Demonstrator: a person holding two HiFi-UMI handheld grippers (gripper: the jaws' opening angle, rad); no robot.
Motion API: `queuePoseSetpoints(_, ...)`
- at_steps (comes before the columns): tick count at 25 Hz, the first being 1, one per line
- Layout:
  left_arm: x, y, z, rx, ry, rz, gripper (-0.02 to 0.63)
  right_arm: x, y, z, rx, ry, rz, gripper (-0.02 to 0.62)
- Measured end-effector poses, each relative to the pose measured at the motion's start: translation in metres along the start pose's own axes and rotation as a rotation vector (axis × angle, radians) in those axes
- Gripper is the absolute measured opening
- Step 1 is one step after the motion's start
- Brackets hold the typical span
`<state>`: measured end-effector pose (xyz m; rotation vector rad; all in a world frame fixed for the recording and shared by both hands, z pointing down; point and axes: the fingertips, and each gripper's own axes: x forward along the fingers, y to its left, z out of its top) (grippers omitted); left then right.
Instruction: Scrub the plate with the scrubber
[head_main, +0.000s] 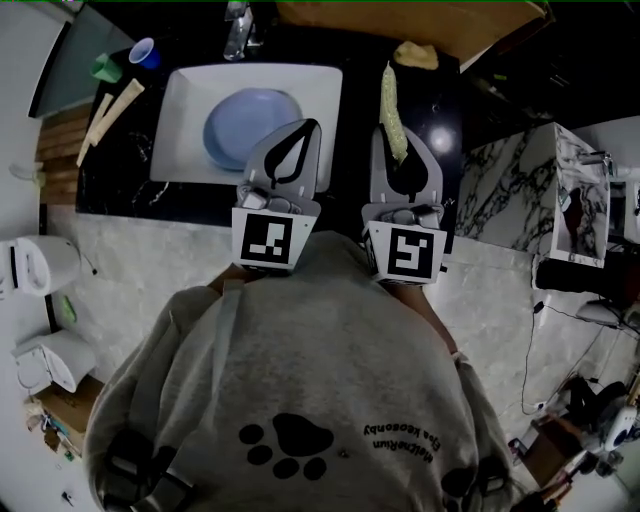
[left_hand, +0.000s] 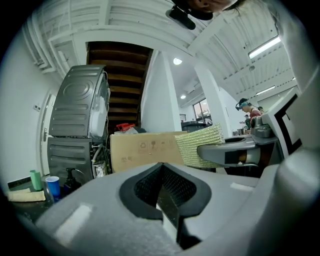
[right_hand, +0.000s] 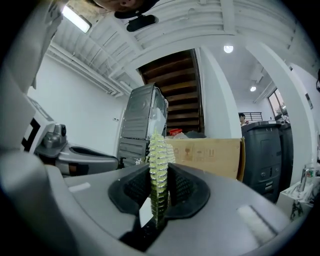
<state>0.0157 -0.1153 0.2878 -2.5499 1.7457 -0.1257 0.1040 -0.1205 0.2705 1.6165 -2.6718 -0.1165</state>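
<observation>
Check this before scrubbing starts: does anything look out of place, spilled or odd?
Nothing stands out. The blue plate lies flat in the white sink, the green scrubber is clamped in the right tool, and the left tool is shut and empty.

A white sink (head_main: 180, 140) sits in the black worktop (head_main: 110, 185), with a tap (head_main: 238, 30) behind it. A blue cup (head_main: 144, 52) and a green cup (head_main: 107, 68) stand beyond its left corner. A white kettle (head_main: 38, 265) stands at far left.
</observation>
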Motion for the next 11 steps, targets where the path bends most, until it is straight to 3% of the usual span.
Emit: queuePoseSetpoints(11, -0.004, -0.014, -0.011, 0.013, 0.025, -0.010, 0.002, -0.011, 0.004, -0.007, -0.006, 0.002, 0.045, 0.069)
